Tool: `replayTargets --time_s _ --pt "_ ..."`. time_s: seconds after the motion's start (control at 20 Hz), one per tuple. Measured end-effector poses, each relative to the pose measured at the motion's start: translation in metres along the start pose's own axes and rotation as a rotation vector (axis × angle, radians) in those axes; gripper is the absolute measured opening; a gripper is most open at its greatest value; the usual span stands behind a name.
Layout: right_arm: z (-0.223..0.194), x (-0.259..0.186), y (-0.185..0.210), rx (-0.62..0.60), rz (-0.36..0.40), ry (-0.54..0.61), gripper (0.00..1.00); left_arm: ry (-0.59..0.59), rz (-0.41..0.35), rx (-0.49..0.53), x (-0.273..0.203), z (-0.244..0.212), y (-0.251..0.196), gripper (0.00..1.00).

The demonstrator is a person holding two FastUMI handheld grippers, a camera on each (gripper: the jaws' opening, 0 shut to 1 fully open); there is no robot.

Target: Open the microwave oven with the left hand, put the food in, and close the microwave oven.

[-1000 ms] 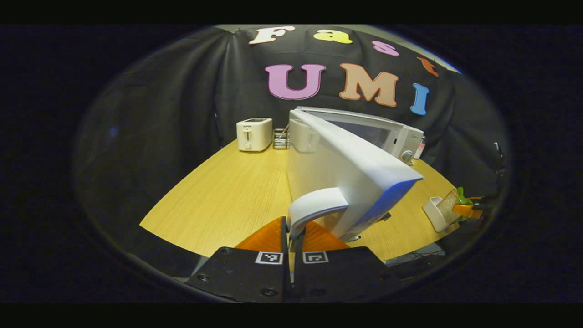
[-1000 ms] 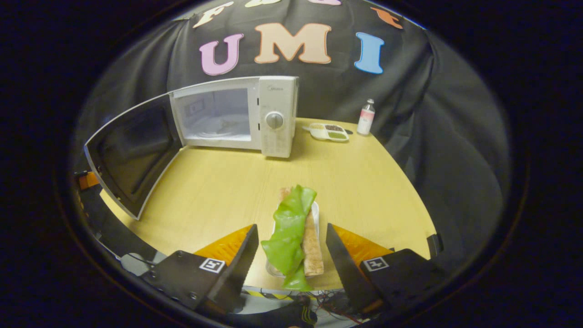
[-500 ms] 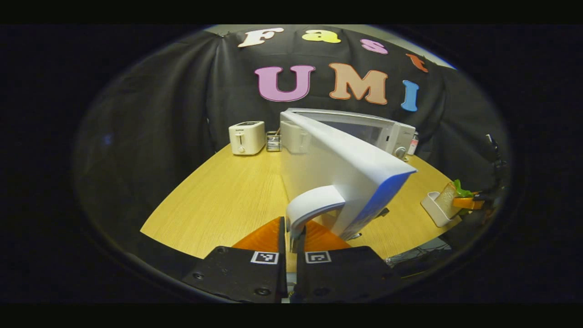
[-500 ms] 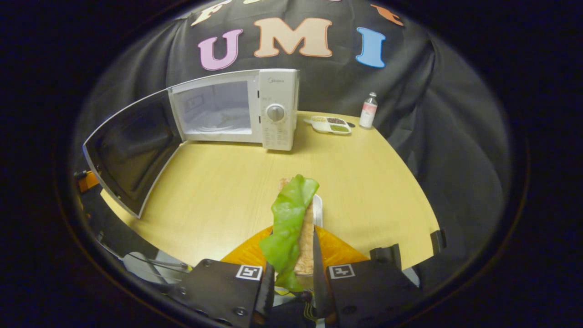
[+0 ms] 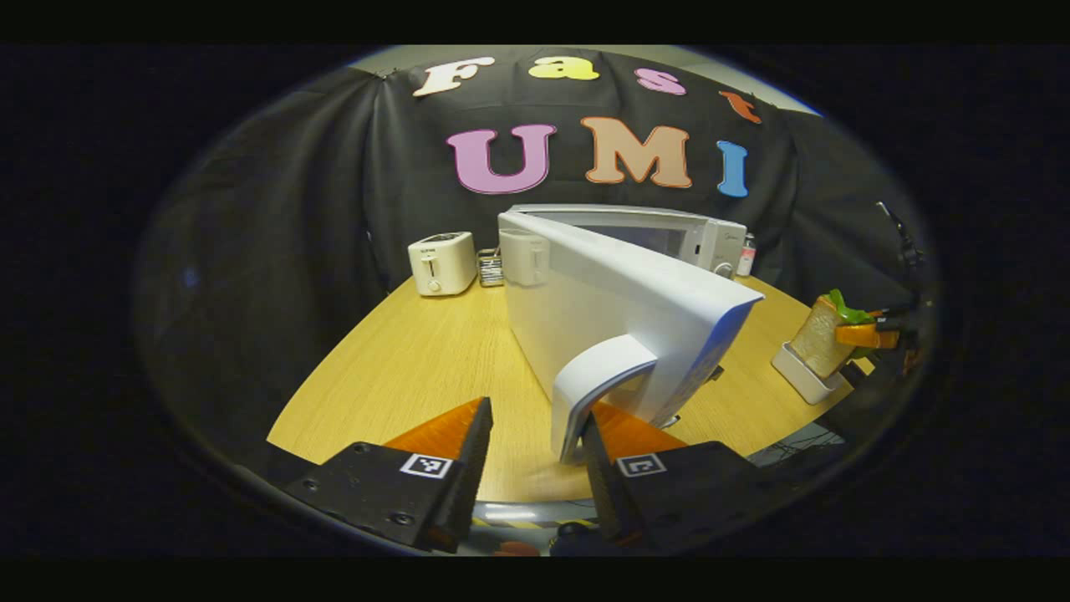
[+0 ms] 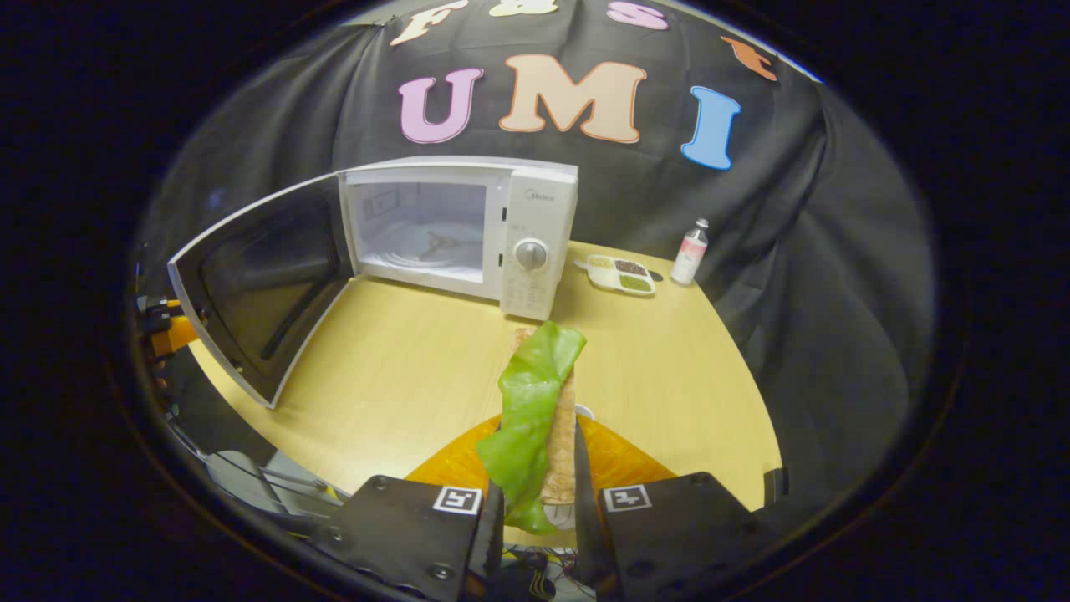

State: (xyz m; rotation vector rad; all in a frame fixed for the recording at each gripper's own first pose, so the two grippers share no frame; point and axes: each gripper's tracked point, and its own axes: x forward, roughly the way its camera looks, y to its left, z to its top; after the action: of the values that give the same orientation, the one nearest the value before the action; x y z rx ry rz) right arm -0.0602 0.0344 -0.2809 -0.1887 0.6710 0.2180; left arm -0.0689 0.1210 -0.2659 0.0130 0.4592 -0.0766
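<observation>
The white microwave [image 6: 535,242] stands at the back of the wooden table [image 6: 401,376], its cavity showing. Its door [image 6: 259,284] is swung wide to the left. In the left gripper view the door [image 5: 619,301] is edge-on, and its curved handle [image 5: 598,376] hangs between the fingers of my open left gripper [image 5: 535,418], close to the right finger. My right gripper [image 6: 537,502] is shut on the food [image 6: 535,401], a slice of bread with a green lettuce leaf, held upright. From the left gripper view the food [image 5: 823,339] sits just above a small white tray [image 5: 798,376].
A white toaster [image 5: 441,263], a small rack [image 5: 489,267] and another white appliance [image 5: 525,255] stand at the table's back left. Right of the microwave lie a divided dish [image 6: 623,276] and a small bottle [image 6: 691,242]. Cables hang below the table's front edge.
My left gripper has opened and let go of the door handle. My right gripper has shut on the food and raised it off the white tray.
</observation>
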Motion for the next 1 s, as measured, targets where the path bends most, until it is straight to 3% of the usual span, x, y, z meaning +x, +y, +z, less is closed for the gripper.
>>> replayTargets --time_s 0.05,0.2,0.35,0.45,0.55,0.7,0.8,0.95,1.0 --pt "0.007 0.000 0.003 -0.001 0.007 -0.009 0.38 -0.012 -0.018 0.002 -0.003 0.004 -0.004 0.63" --pt "0.033 0.000 0.021 0.009 0.054 -0.038 0.38 -0.038 -0.039 -0.004 -0.014 0.012 -0.005 0.65" --pt "0.061 0.005 0.050 0.066 0.123 -0.065 0.38 -0.044 0.001 -0.014 -0.028 0.017 0.009 0.84" --pt "0.074 0.012 0.082 0.181 0.211 -0.055 0.38 -0.048 0.020 -0.018 -0.040 0.019 0.018 0.92" --pt "0.086 0.028 0.108 0.302 0.261 -0.036 0.38 -0.070 0.028 -0.048 -0.053 0.027 0.028 0.92" --pt "0.104 0.058 0.151 0.524 0.331 -0.010 0.38 -0.144 -0.010 -0.182 -0.071 0.049 0.026 0.92" --pt "0.118 0.083 0.172 0.708 0.351 0.013 0.38 -0.233 -0.045 -0.209 -0.083 0.069 0.026 0.98" --pt "0.138 0.117 0.190 0.827 0.344 0.003 0.38 -0.175 -0.064 -0.179 -0.074 0.065 0.030 0.96" --pt "0.145 0.129 0.197 0.870 0.352 0.005 0.31 -0.164 -0.076 -0.174 -0.075 0.064 0.030 0.96"
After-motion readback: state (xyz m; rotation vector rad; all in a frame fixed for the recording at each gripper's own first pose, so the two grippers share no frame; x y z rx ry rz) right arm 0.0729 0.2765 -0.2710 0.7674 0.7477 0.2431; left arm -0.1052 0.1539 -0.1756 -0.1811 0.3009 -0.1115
